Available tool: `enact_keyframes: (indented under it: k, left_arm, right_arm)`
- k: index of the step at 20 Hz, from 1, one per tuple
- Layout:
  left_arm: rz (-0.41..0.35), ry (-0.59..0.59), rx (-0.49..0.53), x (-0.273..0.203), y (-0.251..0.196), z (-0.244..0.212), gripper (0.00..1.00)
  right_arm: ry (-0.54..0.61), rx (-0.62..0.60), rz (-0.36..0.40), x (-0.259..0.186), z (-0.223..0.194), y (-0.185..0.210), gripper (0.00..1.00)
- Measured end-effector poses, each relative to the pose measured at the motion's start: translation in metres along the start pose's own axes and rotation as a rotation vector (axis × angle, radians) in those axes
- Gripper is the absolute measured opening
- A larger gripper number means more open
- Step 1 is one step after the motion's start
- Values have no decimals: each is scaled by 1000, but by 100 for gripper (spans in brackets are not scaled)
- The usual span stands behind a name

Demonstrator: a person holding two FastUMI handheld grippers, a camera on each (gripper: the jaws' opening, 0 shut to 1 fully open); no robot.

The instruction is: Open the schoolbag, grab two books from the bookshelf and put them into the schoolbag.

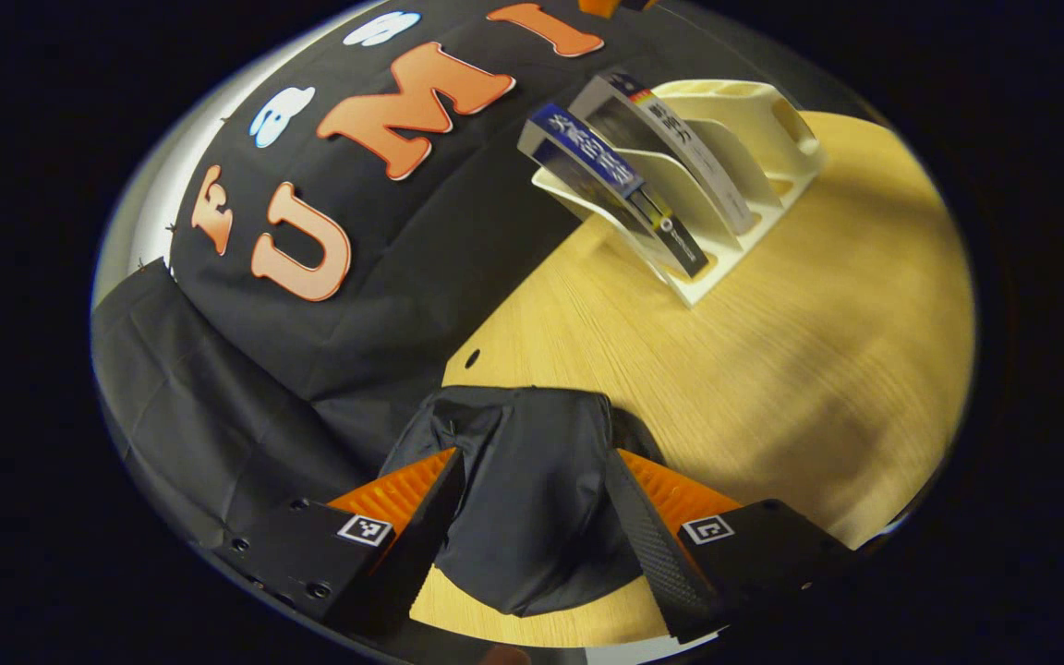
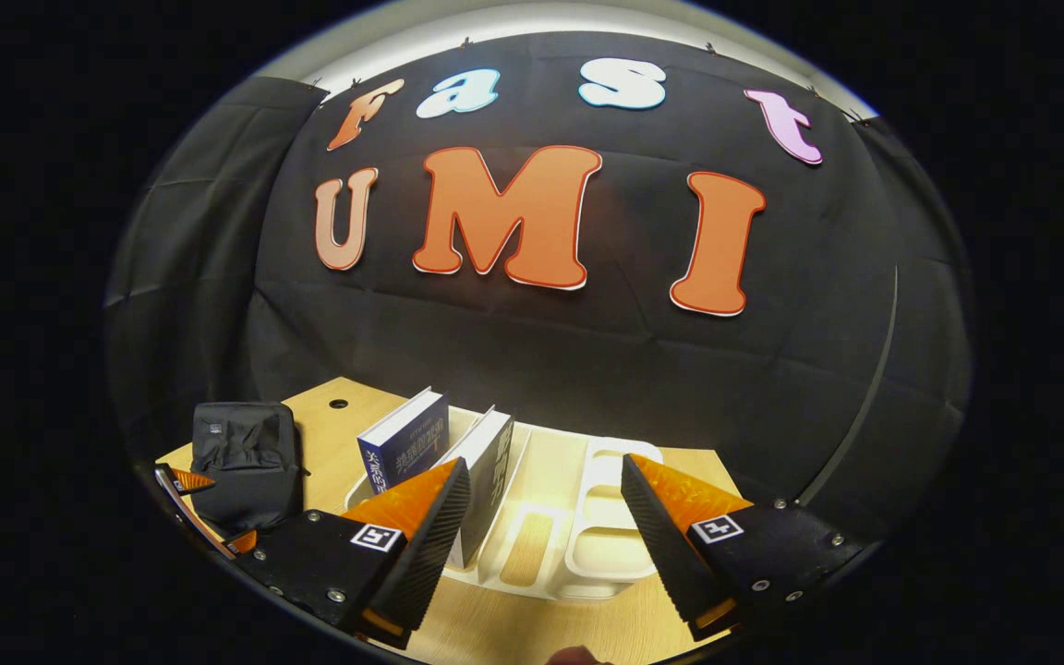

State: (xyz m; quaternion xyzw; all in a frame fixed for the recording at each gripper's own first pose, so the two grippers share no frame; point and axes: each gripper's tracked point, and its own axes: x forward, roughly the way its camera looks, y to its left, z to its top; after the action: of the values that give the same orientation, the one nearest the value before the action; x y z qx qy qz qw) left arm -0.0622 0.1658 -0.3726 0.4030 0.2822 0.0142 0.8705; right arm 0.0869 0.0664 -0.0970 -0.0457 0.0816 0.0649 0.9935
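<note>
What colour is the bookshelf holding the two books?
Cream white; the bookshelf shows best in the left gripper view.

— How's the left gripper (image 1: pixel 532 517)?
— Low over the table's near edge, fingers spread wide, both touching the bag's sides.
— And the right gripper (image 2: pixel 546 517)?
— Raised and level, jaws wide apart, holding nothing, near the table's front edge.

Dim booth; soft shadows on table (image 1: pixel 772 369) (warm light); fisheye-bent edges
</note>
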Motion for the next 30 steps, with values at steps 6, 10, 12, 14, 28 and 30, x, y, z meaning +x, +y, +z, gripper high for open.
enact_keyframes:
  k: [6,10,12,14,28,30]
  left_arm:
    - [40,51,65,3,5,-23,98]
    - [56,80,94,17,15,-30,96]
    - [50,115,105,28,16,-39,96]
    - [55,115,119,39,25,-38,95]
    - [-350,85,-65,49,69,-12,7]
    - [-380,60,-77,51,90,0,6]
  right_arm:
    - [9,-6,2,8,3,7,98]
    - [27,-2,12,13,2,16,98]
    - [33,1,21,17,5,25,98]
    - [33,-10,31,19,9,35,98]
    - [177,-87,60,69,39,110,98]
    - [230,-96,63,77,36,118,98]
